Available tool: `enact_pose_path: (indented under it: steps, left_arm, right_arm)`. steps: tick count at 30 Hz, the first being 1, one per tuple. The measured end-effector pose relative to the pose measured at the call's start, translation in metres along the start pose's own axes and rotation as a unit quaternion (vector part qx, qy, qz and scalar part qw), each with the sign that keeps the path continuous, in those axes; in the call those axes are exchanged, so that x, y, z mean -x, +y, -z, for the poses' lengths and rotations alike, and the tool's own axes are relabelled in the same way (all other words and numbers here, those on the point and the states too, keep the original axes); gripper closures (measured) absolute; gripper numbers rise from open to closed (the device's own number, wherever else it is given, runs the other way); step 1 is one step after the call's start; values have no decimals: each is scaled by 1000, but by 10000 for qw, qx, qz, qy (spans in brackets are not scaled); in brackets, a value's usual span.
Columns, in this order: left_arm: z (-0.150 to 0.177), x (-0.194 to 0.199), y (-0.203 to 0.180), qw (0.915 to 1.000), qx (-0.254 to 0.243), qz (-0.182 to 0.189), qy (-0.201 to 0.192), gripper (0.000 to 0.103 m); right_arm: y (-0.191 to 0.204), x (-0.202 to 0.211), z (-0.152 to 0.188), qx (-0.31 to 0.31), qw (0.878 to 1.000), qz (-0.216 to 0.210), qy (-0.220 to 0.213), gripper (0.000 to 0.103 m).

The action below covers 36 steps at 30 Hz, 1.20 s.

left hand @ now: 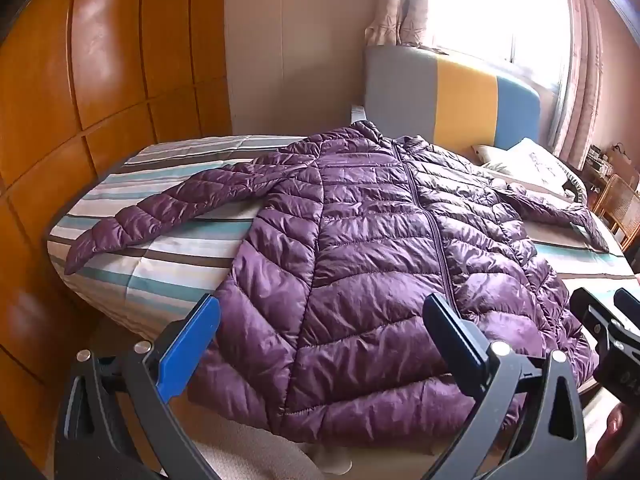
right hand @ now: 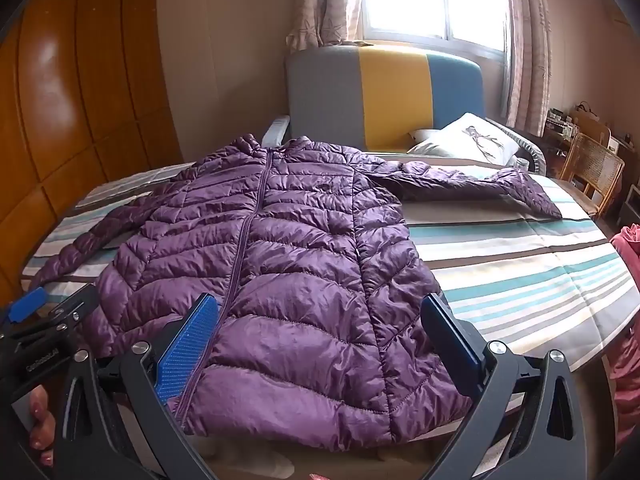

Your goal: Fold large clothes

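A purple quilted puffer jacket (left hand: 360, 248) lies flat and zipped on the striped bed (left hand: 168, 276), front up, collar toward the headboard, both sleeves spread out to the sides. Its hem hangs at the near bed edge. It also shows in the right wrist view (right hand: 296, 280). My left gripper (left hand: 320, 312) is open and empty, hovering above the hem on the jacket's left half. My right gripper (right hand: 320, 312) is open and empty above the hem on the jacket's right half. The right gripper also shows at the right edge of the left wrist view (left hand: 608, 320); the left gripper shows at the left edge of the right wrist view (right hand: 44, 312).
A grey, yellow and blue headboard (right hand: 384, 100) stands at the far end with a white pillow (right hand: 468, 140) beside it. A wooden wardrobe (left hand: 80, 100) runs along the left. A rattan chair (right hand: 592, 168) and a cluttered desk stand at the right. Pink cloth (right hand: 628, 320) sits at the right edge.
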<state>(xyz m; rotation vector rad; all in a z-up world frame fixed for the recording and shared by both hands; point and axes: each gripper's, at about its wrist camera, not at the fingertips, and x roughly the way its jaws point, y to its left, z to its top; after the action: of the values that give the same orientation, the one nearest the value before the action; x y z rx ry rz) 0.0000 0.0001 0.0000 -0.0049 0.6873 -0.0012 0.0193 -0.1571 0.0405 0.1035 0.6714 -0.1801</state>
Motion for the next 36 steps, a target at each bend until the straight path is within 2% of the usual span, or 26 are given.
enact_pose_path:
  steps: [36]
  left_arm:
    - [0,-4,-1,10000,29,47,44,2]
  right_arm:
    - [-6,-2,-2,-25,10000,-55,-8,3]
